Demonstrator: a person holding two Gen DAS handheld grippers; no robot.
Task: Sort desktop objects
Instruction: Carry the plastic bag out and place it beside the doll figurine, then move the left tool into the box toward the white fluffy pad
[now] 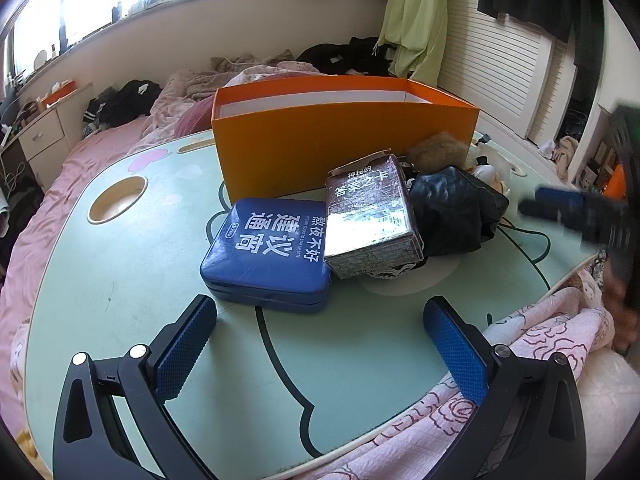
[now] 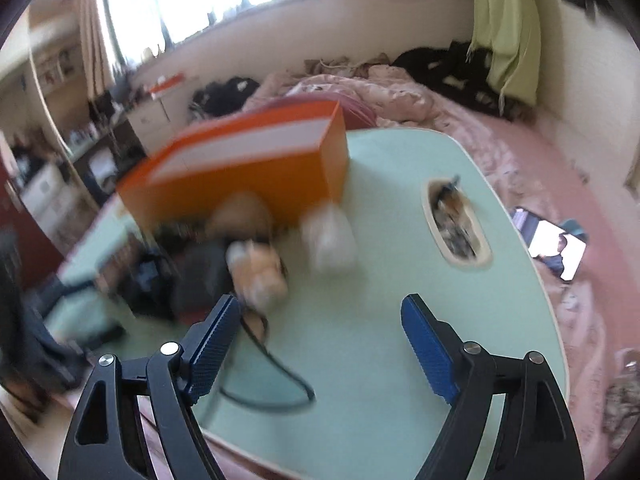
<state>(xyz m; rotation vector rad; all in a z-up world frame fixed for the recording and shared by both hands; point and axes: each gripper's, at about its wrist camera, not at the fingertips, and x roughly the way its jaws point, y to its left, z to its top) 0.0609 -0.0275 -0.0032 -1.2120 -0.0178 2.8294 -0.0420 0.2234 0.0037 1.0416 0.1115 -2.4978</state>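
An open orange box (image 1: 340,136) stands on the pale green table (image 1: 120,272). In front of it lie a blue tin (image 1: 264,252), a dark shiny book (image 1: 372,228) and a black crumpled pouch (image 1: 452,212). My left gripper (image 1: 320,320) is open and empty, just short of the tin. In the blurred right wrist view my right gripper (image 2: 320,316) is open and empty above the table (image 2: 380,320), near a plush toy (image 2: 260,272), a white wad (image 2: 330,240) and the orange box (image 2: 248,176). It also shows at the right edge of the left wrist view (image 1: 576,208).
A black cable (image 2: 276,364) crosses the table. A slot (image 2: 456,224) in the table holds small items. A round cup hole (image 1: 118,199) sits at the left. A phone (image 2: 554,246) lies on the pink bed. A floral blanket (image 1: 520,360) covers the near edge.
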